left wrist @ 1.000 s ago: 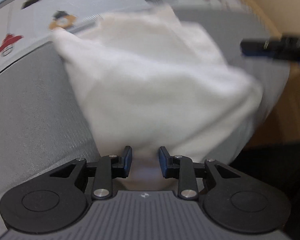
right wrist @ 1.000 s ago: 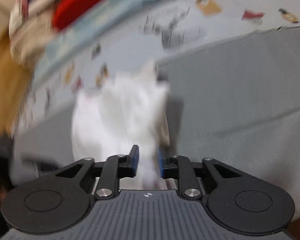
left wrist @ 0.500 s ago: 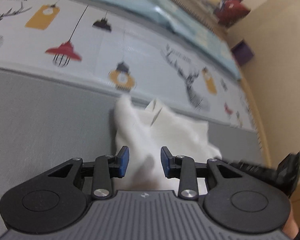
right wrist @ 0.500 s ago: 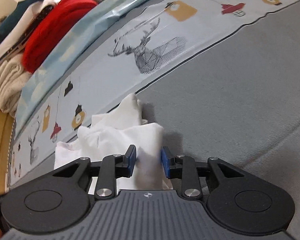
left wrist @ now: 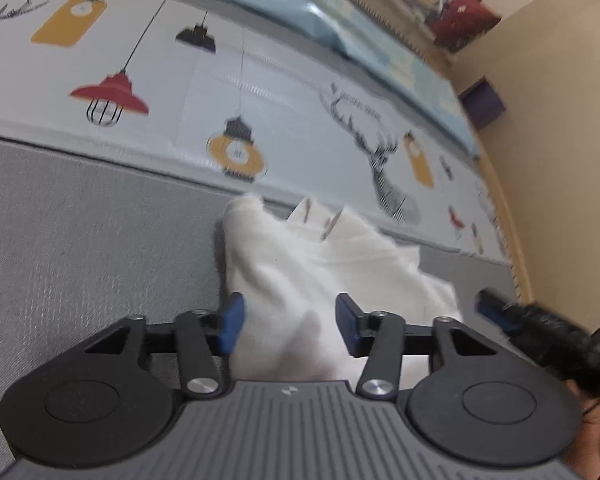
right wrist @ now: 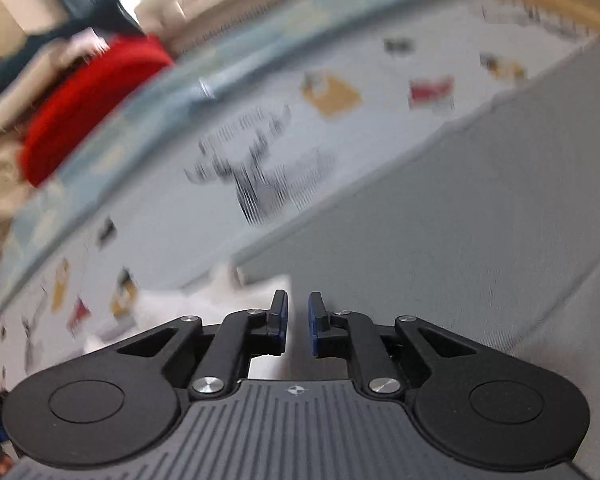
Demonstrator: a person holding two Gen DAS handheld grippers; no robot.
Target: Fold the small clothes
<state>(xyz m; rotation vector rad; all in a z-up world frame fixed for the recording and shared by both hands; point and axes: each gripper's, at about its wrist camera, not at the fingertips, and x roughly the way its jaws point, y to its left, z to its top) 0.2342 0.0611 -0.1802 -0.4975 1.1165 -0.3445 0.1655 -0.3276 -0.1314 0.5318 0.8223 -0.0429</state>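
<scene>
**White garment lies bunched on the grey cover, both tools at its near edge**

The white garment (left wrist: 332,264) lies crumpled on the grey cover (left wrist: 80,240), its far edge reaching the seam where the printed sheet (left wrist: 284,120) with lamps and a deer begins.

The left tool (left wrist: 288,322) hangs over the near part of the cloth. Its jaws have just been opening and now stand wide; the fabric lies between the blue pads (left wrist: 233,322), and whether the left pad still touches it cannot be told. The right pad stands clear of it.

In the left wrist view the right tool (left wrist: 496,314) shows as a dark blurred shape just right of the garment. From its own camera, the right tool (right wrist: 298,322) has its jaws nearly together after just closing further; a narrow gap remains. The garment's white edge (right wrist: 220,300) sits at the left pad, and nothing is plainly pinched. This view is blurred. A red bundle (right wrist: 92,100) lies far left, beyond the sheet.
</scene>
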